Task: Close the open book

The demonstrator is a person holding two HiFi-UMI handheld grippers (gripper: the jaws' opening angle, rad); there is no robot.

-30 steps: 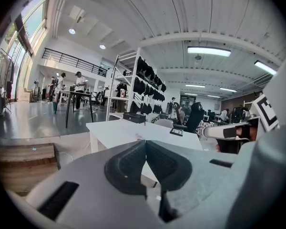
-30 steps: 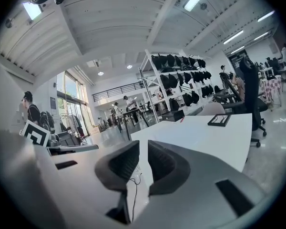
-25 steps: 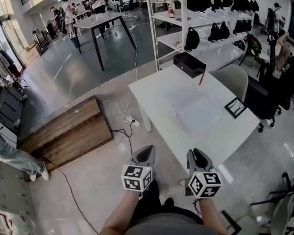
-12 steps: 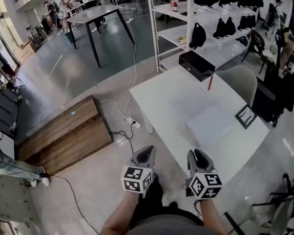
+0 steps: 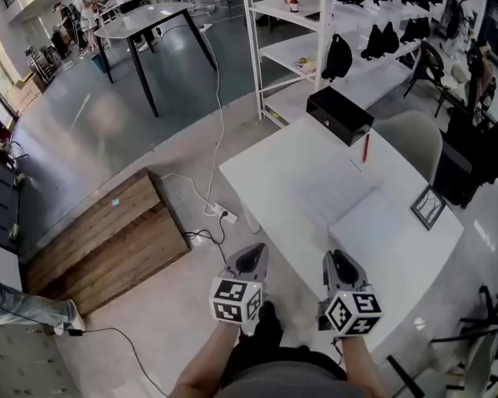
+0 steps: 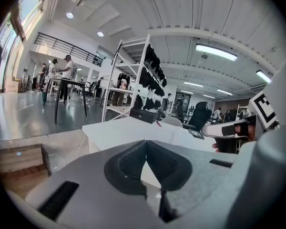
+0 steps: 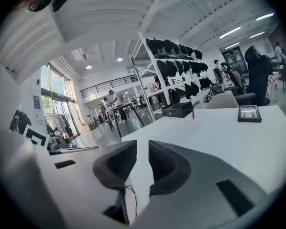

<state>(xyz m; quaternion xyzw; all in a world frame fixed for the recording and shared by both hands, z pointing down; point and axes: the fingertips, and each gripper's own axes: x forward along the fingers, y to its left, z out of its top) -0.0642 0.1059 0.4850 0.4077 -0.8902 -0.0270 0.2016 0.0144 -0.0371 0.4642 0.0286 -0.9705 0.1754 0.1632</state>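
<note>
Table (image 5: 264,171) has drawn nearer; only head view shows the book (image 5: 358,211).

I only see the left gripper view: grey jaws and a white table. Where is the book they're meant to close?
Observer: The head view shows the open book lying flat on the white table, pages up, ahead and to the right of the left gripper.
Operator: Does the other gripper hold anything?
Observer: No; in the right gripper view the right gripper has its jaws slightly apart, nothing between them.
Operator: Anything on the pages?
Observer: From above, they look bare.
</note>
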